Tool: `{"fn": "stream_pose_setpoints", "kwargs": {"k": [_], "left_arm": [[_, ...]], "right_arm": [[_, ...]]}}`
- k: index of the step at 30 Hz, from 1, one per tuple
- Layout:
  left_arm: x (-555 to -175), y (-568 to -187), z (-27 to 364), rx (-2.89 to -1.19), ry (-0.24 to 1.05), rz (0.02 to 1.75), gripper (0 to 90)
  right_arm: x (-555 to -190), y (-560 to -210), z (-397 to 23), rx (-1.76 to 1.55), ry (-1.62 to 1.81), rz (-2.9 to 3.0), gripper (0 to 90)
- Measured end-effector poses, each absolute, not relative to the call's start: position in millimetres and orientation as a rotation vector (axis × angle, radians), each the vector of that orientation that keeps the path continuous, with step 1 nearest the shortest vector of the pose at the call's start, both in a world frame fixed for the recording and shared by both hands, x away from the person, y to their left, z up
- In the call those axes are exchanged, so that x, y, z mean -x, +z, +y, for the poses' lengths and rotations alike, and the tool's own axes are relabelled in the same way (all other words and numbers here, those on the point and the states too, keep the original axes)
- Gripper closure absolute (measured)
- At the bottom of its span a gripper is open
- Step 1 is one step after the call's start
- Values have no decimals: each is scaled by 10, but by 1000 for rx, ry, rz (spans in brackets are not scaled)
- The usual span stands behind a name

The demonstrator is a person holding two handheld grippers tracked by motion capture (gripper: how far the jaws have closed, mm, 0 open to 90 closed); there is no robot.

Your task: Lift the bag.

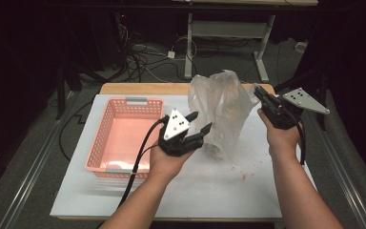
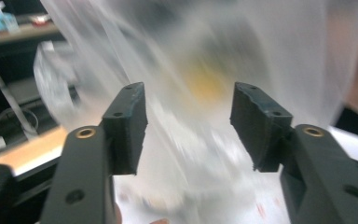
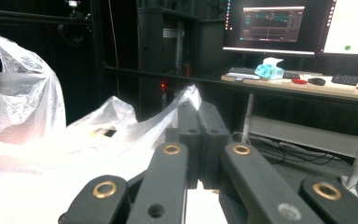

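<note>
The plastic bag (image 1: 221, 112) stands up near the middle of the white table (image 1: 181, 195), just beside the pink basket (image 1: 124, 136). From the high view, your right gripper (image 1: 263, 98) holds the bag's top edge up in the air. Your left gripper (image 1: 201, 122) is next to the bag's side, with its jaws apart and nothing in them.

In the left gripper view, the two jaws stand wide open and the bag (image 2: 205, 60) is right in front of them, all blurry. Something yellow shows through the bag, but I cannot tell what it is.

In the right gripper view, the jaws are squeezed tight on a thin bit of the bag (image 3: 165, 114).

I think that thin bit could slip out if you pull hard. Then the bag would flop down and whatever is inside could spill.
</note>
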State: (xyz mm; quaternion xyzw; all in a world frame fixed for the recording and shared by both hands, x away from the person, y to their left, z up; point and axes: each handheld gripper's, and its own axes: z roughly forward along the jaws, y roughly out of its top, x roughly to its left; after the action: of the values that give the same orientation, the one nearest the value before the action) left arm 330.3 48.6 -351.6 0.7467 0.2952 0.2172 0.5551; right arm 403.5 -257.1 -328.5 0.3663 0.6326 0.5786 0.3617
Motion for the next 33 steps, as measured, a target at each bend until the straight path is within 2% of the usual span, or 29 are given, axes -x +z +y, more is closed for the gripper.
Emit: {"fn": "stream_pose_setpoints", "kwargs": {"k": [3, 10, 13, 16, 18, 23, 33], "left_arm": [[-3228, -3682, 511, -1803, 481, 703, 408], [-3132, -4142, 413, -1870, 316, 746, 290], [-3066, -4296, 346, -1889, 284, 745, 221], [-3067, -4449, 301, -1931, 283, 745, 150], [-3081, -4549, 289, -1959, 281, 748, 135], [-3110, -4787, 248, -2057, 278, 775, 0], [-3109, -4827, 311, -2024, 275, 762, 0]], "right_arm": [[-4026, -3290, -2581, -943, 1491, 1639, 900], [-3996, -3282, -2576, -937, 1505, 1653, 900], [-3973, -3271, -2582, -915, 1502, 1662, 900], [-3953, -3266, -2581, -898, 1500, 1667, 900], [-3933, -3261, -2579, -899, 1504, 1665, 896], [-3883, -3244, -2608, -892, 1511, 1663, 880], [-3705, -3167, -2705, -865, 1548, 1655, 781]]}}
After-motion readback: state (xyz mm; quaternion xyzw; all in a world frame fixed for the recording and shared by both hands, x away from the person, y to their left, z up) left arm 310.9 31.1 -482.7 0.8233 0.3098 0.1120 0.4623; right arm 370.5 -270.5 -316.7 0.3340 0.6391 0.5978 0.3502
